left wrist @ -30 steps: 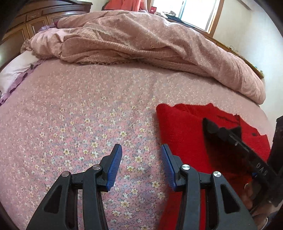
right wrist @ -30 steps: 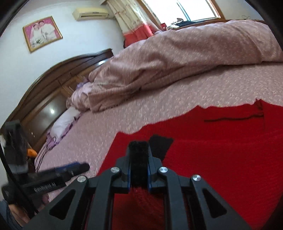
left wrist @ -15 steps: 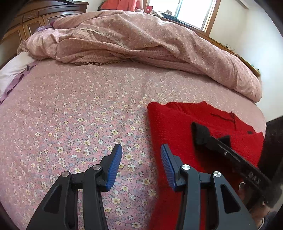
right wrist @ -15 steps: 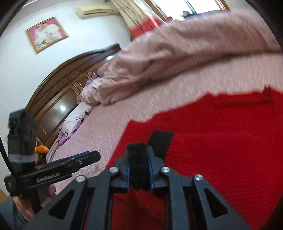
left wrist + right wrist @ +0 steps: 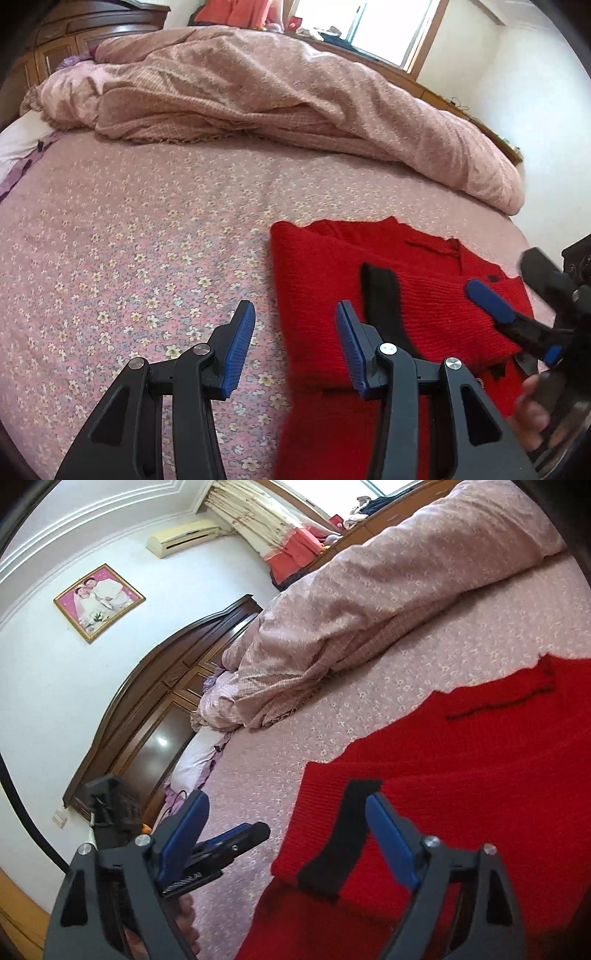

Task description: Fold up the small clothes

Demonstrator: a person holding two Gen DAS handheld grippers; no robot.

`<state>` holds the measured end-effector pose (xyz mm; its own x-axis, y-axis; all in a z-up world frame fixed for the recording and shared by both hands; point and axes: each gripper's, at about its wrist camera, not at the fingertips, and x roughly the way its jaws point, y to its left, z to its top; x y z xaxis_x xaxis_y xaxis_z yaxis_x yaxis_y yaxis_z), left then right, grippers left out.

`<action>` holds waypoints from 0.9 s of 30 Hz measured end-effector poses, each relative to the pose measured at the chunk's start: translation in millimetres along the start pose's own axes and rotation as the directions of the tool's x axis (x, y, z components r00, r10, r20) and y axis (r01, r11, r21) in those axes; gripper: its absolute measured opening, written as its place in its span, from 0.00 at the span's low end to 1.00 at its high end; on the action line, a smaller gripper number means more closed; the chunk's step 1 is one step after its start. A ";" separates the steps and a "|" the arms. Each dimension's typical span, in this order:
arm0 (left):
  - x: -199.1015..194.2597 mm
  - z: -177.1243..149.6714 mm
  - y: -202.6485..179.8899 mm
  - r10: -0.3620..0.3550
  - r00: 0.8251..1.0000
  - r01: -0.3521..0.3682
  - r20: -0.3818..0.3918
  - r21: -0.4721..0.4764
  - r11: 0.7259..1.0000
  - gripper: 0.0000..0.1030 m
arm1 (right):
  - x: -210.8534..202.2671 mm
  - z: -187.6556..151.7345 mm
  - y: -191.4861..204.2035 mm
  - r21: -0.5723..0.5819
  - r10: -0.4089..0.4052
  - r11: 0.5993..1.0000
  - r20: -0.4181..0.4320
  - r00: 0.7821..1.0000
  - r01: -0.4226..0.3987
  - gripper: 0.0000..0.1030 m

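A red knitted sweater point(image 5: 417, 295) with a black cuff point(image 5: 382, 291) lies folded on the flowered pink bedsheet point(image 5: 129, 251). Its sleeve lies across the body. My left gripper point(image 5: 293, 350) is open and empty, low over the sheet at the sweater's left edge. My right gripper point(image 5: 284, 834) is open and empty, just above the black cuff point(image 5: 340, 838) on the red sweater point(image 5: 461, 775). The right gripper's blue pad point(image 5: 489, 301) shows at the right of the left wrist view. The left gripper's finger point(image 5: 236, 840) shows at the lower left of the right wrist view.
A bunched pink quilt point(image 5: 277, 96) lies across the far side of the bed. A dark wooden headboard point(image 5: 159, 716) and a white pillow point(image 5: 195, 757) are at the bed's head. A window point(image 5: 384, 26) is behind the quilt.
My right gripper has opened and let go of the black cuff, which now lies on the sweater. The left gripper has drawn back slightly and stays open.
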<state>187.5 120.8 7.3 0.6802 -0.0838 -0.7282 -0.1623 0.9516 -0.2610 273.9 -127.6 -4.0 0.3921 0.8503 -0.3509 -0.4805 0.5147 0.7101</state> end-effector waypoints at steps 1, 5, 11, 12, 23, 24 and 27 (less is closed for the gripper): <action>-2.1 -0.9 -0.6 -0.004 1.000 0.004 0.011 -0.001 1.000 0.38 | -7.7 1.0 -0.9 0.003 0.000 1.000 0.001 1.000 0.000 0.87; -9.5 -6.8 0.1 -0.006 0.999 0.007 0.032 -0.014 1.000 0.38 | -57.8 -1.3 -17.7 0.027 -0.018 0.999 -0.013 1.000 0.018 0.87; -23.3 -27.1 2.4 -0.135 0.991 0.134 -0.011 -0.051 0.990 0.38 | -164.2 -16.8 -60.4 0.027 -0.170 0.985 0.030 0.985 0.170 0.87; -26.6 -32.5 2.9 -0.147 0.989 0.146 -0.018 -0.057 0.988 0.38 | -177.8 -21.9 -72.9 0.083 -0.158 0.984 0.007 0.987 0.157 0.87; -52.4 -103.8 11.7 -0.044 0.986 0.037 -0.158 -0.051 0.998 0.38 | -273.8 -77.4 -127.2 0.184 -0.328 0.933 0.089 0.940 0.308 0.86; -54.6 -110.8 12.4 -0.037 0.986 0.029 -0.164 -0.050 0.998 0.38 | -274.9 -80.1 -125.0 0.161 -0.346 0.930 0.089 0.934 0.329 0.86; -58.3 -131.6 14.2 -0.046 0.979 0.030 -0.199 -0.082 0.996 0.38 | -275.3 -91.2 -127.6 0.150 -0.368 0.921 0.045 0.929 0.358 0.86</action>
<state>51.4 100.3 -37.3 0.5313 -0.1848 -0.8268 -0.1992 0.9213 -0.3339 155.8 -417.3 -53.7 0.5762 0.5950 -0.5603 -0.1847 0.7626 0.6200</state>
